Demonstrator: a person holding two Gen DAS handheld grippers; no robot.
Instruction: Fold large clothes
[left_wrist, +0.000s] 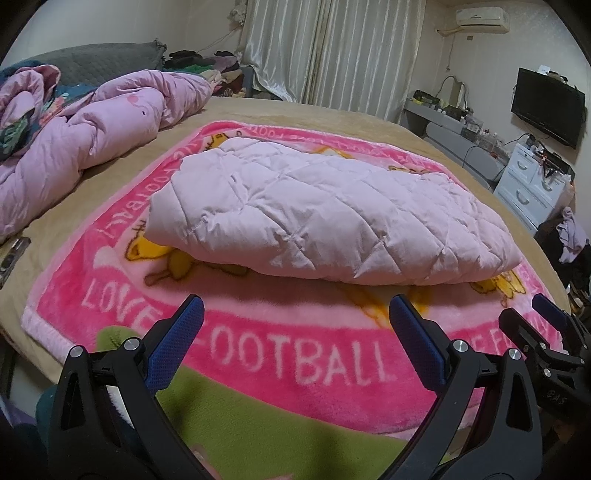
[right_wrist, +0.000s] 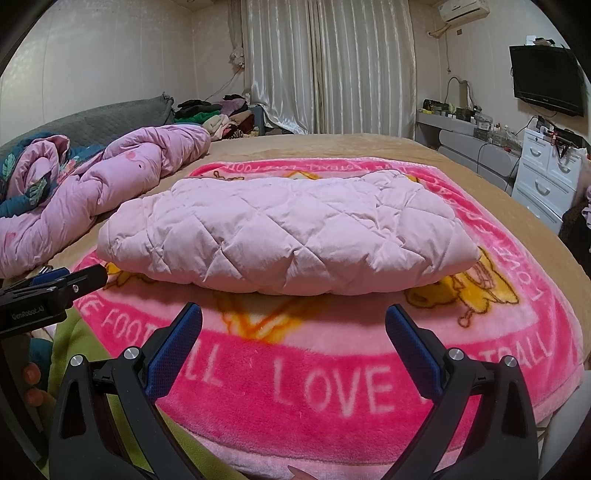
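The left tool (left_wrist: 295, 312) hangs with its blue pads spread wide and nothing between them, short of the near edge of the quilted pink garment (left_wrist: 325, 218); the right tool (right_wrist: 293, 321) is likewise splayed and empty, facing the same edge from just beside its partner.

The garment lies across the middle of the pink "LOVE FOOTBALL" blanket (right_wrist: 332, 384), which is itself spread over the tan bed (left_wrist: 295, 114). It sits clear of both tools, with a band of blanket lettering between them and it.

By its look it is a padded, down-type coat or jacket: puffy, light for its bulk, and very soft, so it should sag and slump wherever it is unsupported. The shell seems smooth and a little slick, likely to slide out of a shallow pinch. A good hold would probably be deep on the rounded near edge, one tool toward each end of the garment, biting through all layers.

It is pale lilac-pink, stitched in a diamond pattern, creased, and already doubled into a long plump bundle with a thick rolled near edge. Sleeves and collar are not visible.
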